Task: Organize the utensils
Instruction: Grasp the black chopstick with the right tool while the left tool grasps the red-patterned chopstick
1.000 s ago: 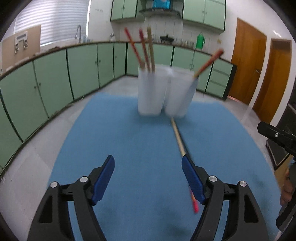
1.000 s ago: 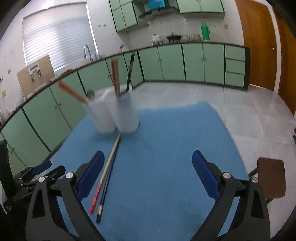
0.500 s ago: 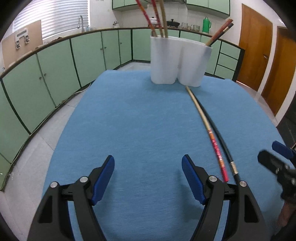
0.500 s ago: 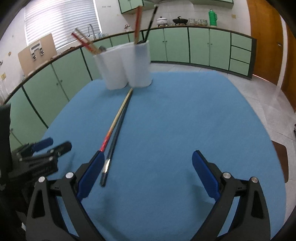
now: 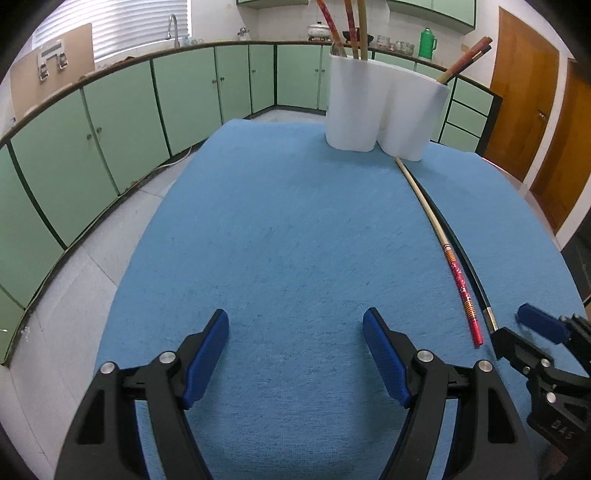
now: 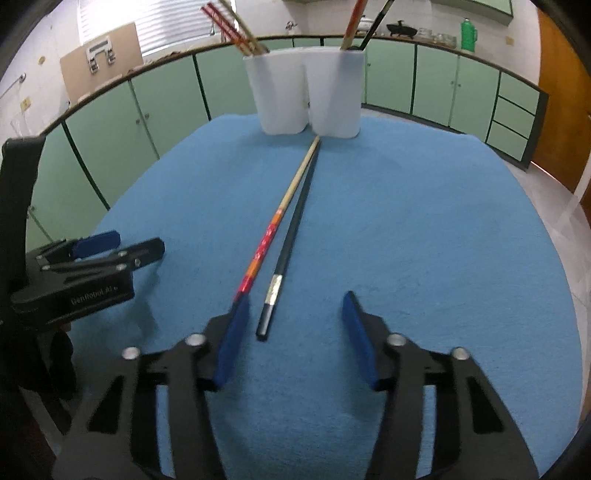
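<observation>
Right claw (image 6: 291, 336) dropped closer, spread wide around black chopstick (image 6: 291, 229) end to grab; left claw (image 5: 295, 354) apart, empty.

kitchen setting: pale green base cabinets (image 5: 122, 122) lined the walls beneath a counter; a blinded window (image 5: 140, 26) admitted daylight; wooden doors (image 5: 524, 110) stood right; light tiled floor (image 5: 74, 288).

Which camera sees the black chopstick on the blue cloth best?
The right wrist view. The black chopstick lies whole in the middle, from the white holder down to between the open right gripper's fingers. The left wrist view shows it only as a thin curved line at the right edge, beside the red-ended chopstick.
</observation>
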